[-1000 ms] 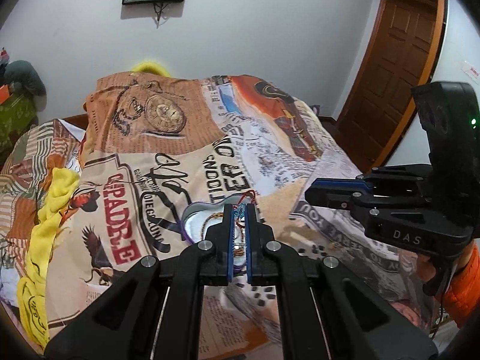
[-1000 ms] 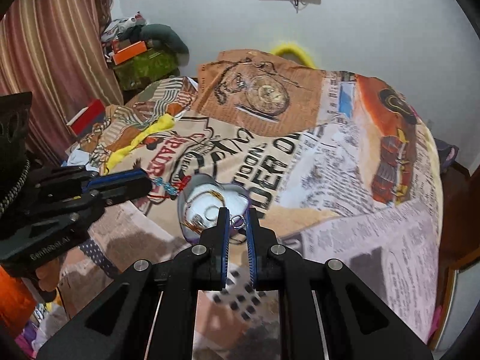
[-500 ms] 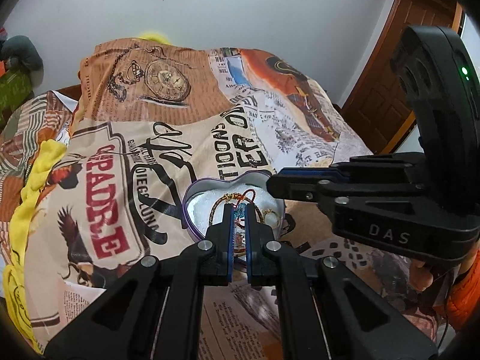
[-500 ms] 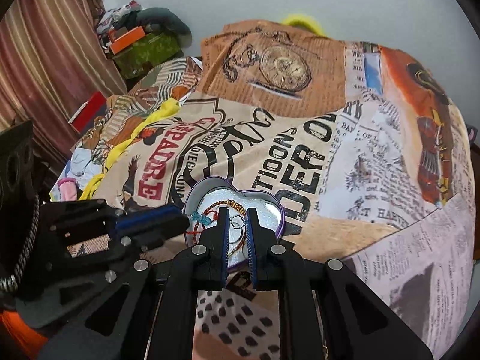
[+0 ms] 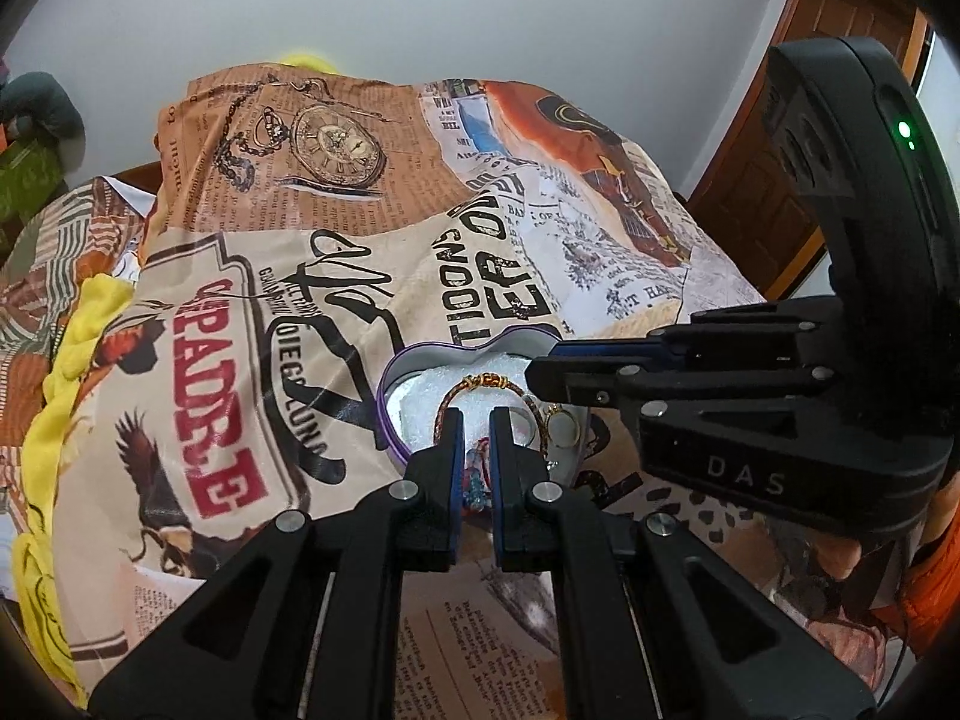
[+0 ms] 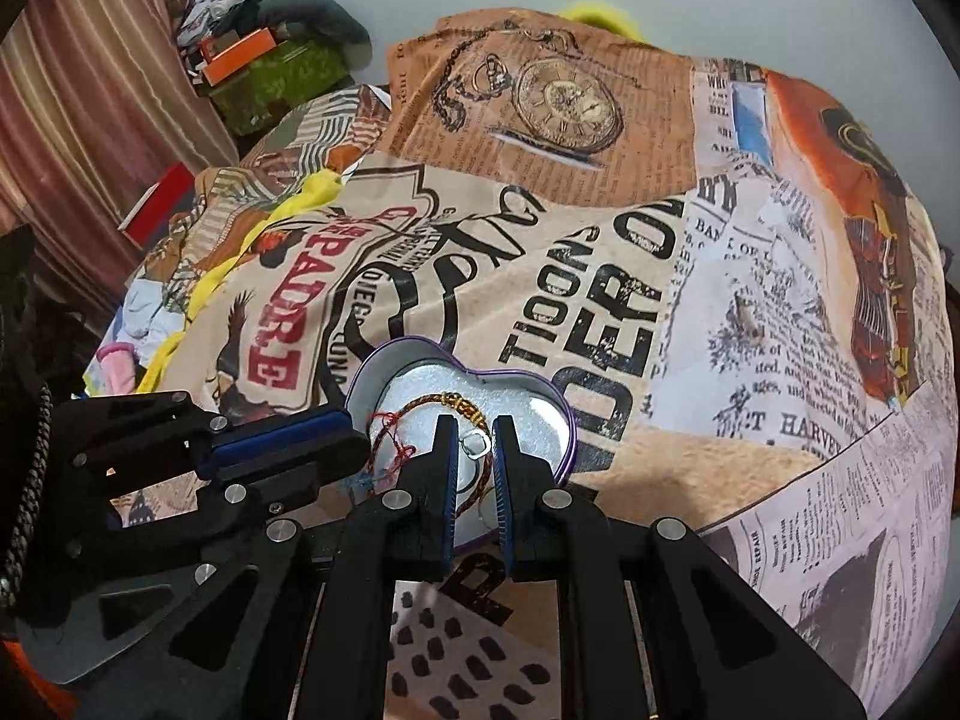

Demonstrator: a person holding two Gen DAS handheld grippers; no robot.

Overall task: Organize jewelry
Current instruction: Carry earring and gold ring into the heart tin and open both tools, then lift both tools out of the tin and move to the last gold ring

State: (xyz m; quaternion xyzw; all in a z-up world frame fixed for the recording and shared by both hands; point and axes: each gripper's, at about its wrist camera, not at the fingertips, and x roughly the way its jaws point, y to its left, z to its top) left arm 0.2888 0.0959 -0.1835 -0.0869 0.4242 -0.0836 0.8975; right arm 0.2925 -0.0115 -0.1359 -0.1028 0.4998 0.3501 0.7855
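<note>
A heart-shaped tin [image 5: 390, 384] [image 6: 359, 381] with a purple rim lies on the printed bedspread. In it are a braided brown bracelet with gold beads [image 5: 480, 383] [image 6: 456, 402] and gold rings [image 5: 564, 420]. My left gripper [image 5: 476, 417] [image 6: 360, 441] is shut on a red and blue thread bracelet [image 5: 474, 480] [image 6: 390, 438], low over the tin's near left side. From the right, my right gripper [image 6: 474, 423] [image 5: 531, 372] reaches over the tin, shut on a small silver ring [image 6: 475, 444] [image 5: 523, 420].
The bedspread [image 5: 288, 276] covers the whole bed. A yellow cloth [image 5: 66, 360] lies along its left edge. Boxes and clothes [image 6: 264, 60] are piled by a striped curtain [image 6: 78, 90]. A wooden door [image 5: 828, 138] stands to the right. An orange sleeve [image 5: 924, 606] shows behind the right gripper.
Both grippers have come down over the tin, which now looks larger and nearer. The right gripper has also moved in close beside the left one. Both grips are unchanged.
</note>
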